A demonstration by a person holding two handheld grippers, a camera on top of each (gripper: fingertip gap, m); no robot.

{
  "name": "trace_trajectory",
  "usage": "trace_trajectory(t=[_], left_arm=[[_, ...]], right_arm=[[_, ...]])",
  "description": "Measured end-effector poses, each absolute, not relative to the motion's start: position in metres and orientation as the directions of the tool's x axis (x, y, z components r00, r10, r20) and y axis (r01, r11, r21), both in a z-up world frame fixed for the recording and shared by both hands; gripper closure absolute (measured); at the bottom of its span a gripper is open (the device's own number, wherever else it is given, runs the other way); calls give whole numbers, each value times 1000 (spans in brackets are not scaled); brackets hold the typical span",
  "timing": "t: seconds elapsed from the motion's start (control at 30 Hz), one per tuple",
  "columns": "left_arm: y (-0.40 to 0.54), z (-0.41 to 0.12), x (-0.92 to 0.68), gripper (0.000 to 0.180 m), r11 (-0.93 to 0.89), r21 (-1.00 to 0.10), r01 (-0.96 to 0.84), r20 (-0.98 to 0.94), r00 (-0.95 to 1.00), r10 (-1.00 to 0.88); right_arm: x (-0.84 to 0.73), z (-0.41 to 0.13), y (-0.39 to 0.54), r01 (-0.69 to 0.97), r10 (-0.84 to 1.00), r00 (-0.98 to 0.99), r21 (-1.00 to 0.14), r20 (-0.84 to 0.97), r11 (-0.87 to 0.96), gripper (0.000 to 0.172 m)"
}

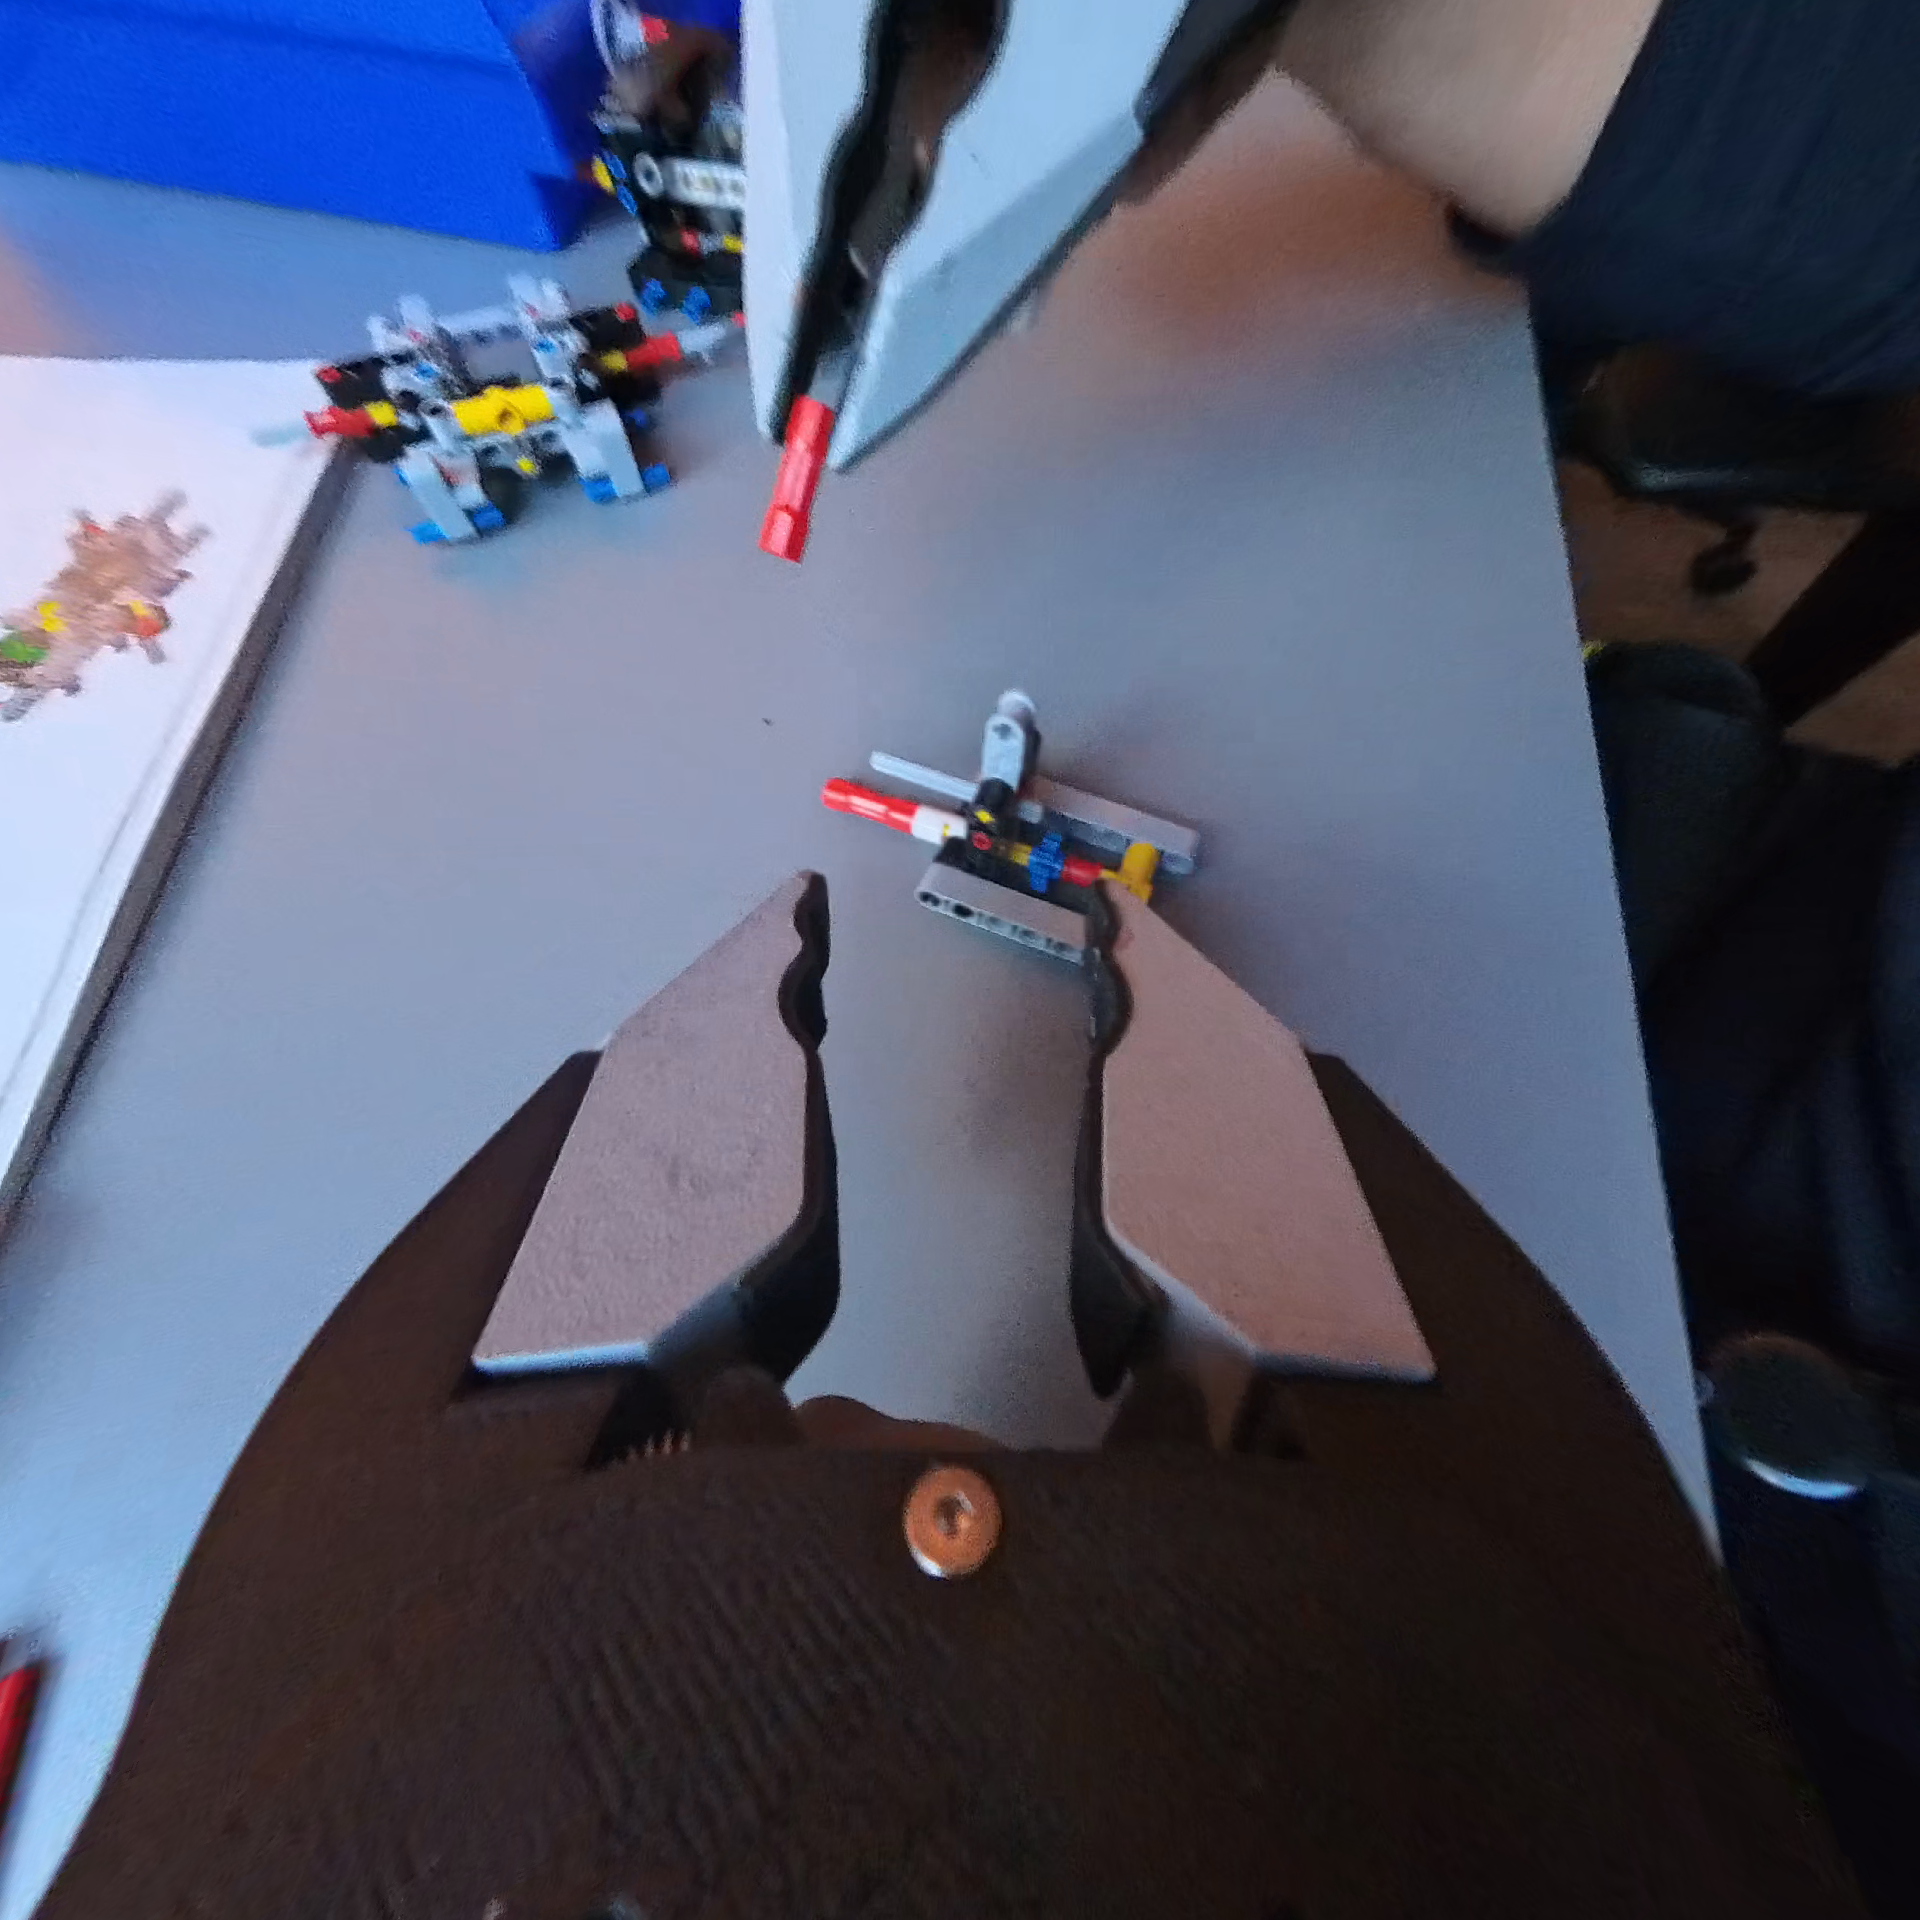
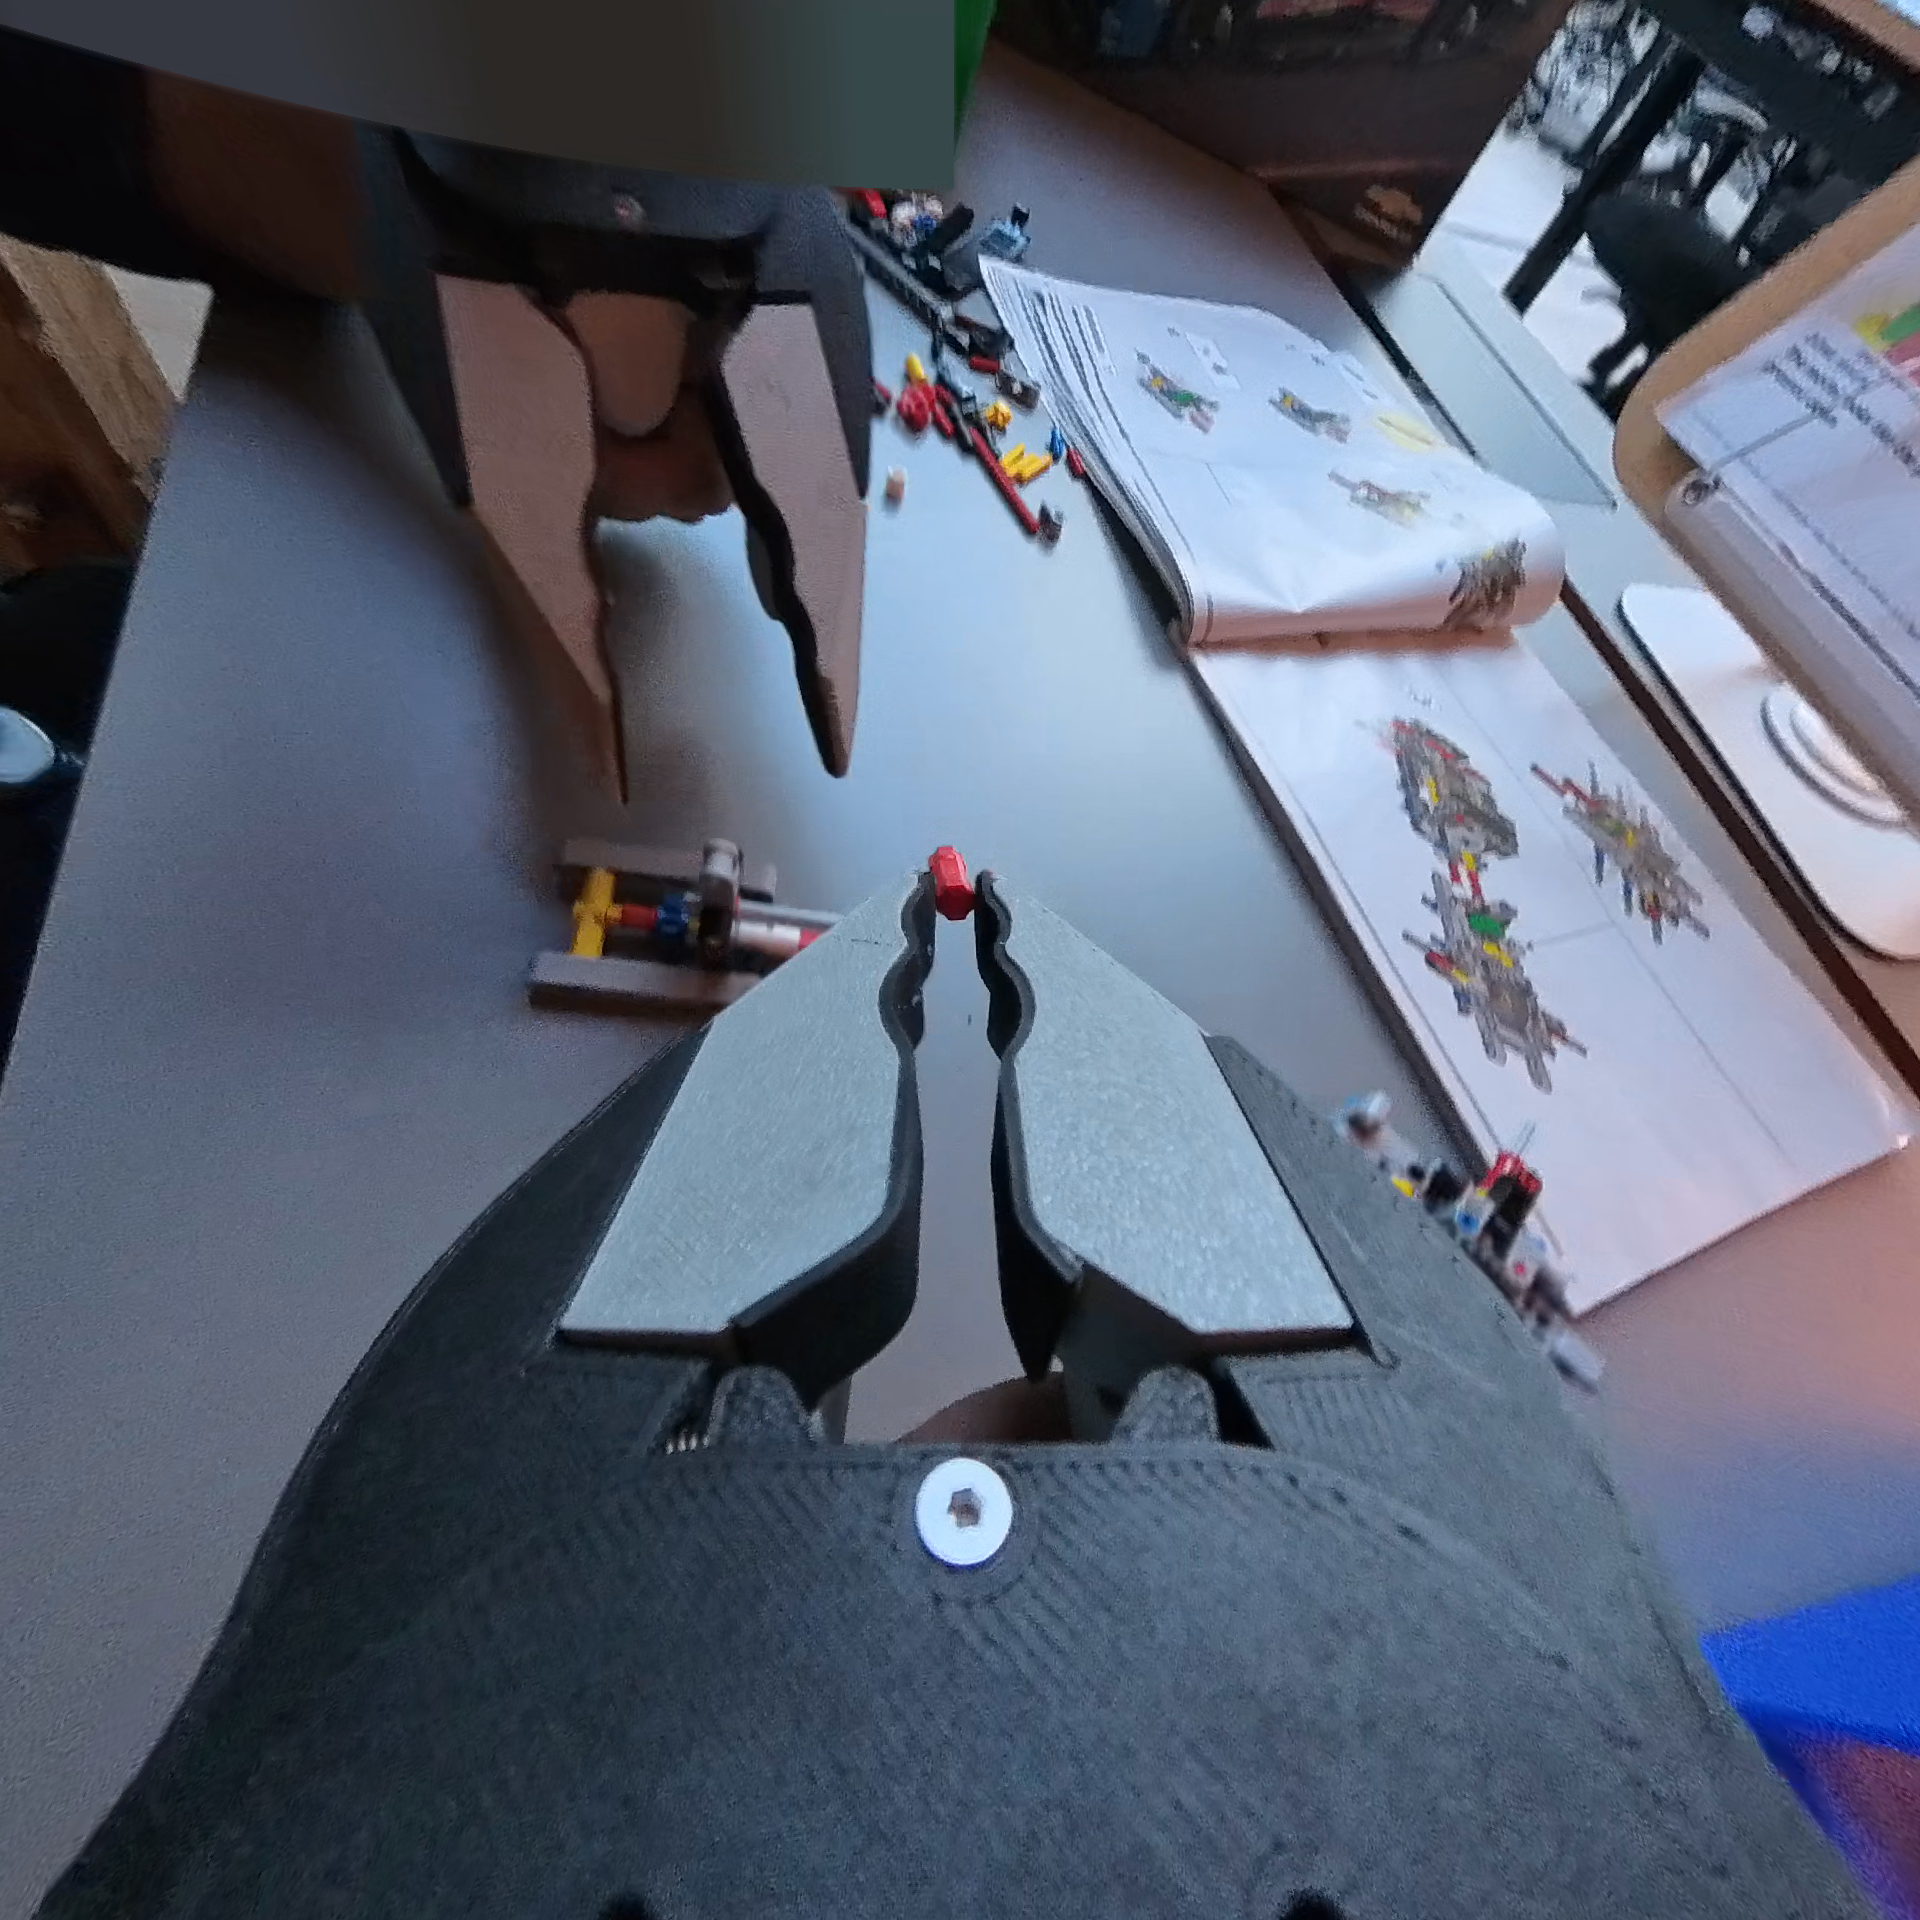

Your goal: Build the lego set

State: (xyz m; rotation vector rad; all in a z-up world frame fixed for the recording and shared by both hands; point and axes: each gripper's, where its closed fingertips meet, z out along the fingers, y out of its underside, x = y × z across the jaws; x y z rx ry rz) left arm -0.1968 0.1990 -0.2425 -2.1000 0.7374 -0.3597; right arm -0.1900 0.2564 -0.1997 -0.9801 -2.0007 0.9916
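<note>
The left gripper (image 1: 956, 904) is nearest the lens, its jaws spread wide with nothing between them, hovering above the grey table (image 1: 520, 935). One fingertip (image 1: 1101, 914) overlaps the edge of a small brick assembly (image 1: 1023, 842) of grey beams, a red axle and a yellow connector; whether it touches cannot be told. The right gripper (image 2: 951, 899) is pinched narrow on a red pin (image 2: 948, 896), both pads against it. Farther off lie a larger brick model (image 1: 499, 416), loose parts (image 2: 966, 416), open instruction booklets (image 2: 1299, 447) and a blue box (image 1: 270, 94). No writing is legible.
</note>
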Motion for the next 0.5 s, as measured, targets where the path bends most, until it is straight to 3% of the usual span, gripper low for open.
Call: trace_trajectory(t=[0.23, 0.5], left_arm=[[205, -268, -195, 137, -505, -740, -444, -69, 797, -600], [215, -263, -252, 150, -522, -704, -482, -221, 847, -484]], right_arm=[[-163, -233, 234, 413, 830, -530, -802, 174, 432, 168], [-165, -239, 172, 362, 771, -630, -843, 92, 397, 167]])
